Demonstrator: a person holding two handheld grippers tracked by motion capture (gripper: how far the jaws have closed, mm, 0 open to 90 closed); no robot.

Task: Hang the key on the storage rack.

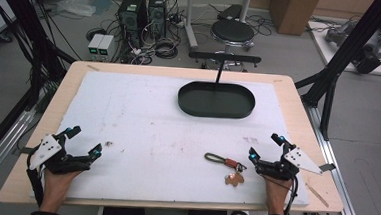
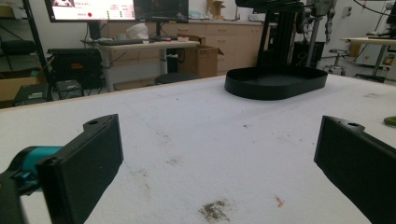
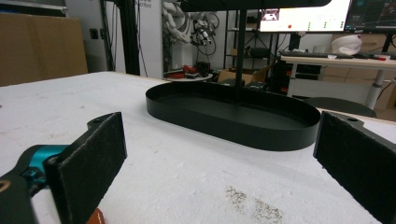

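Near the desk's front edge, toward its right corner, one keyring (image 1: 227, 165) lies just beside your right gripper (image 1: 265, 151), whose jaws stand open and empty. Your left gripper (image 1: 85, 140), near the front left corner, is likewise spread wide. One black tray (image 1: 216, 100) sits toward the back edge.

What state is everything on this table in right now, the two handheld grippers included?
Left gripper: open, nothing between its jaws, resting at the table's near left.
Right gripper: open, empty, just right of the keyring.
Olive-green strap keyring with brown tag: lying flat on the white mat, untouched.
Black oval metal tray: upright at the far side, empty.
White mat: spread flat, a few dirty marks.
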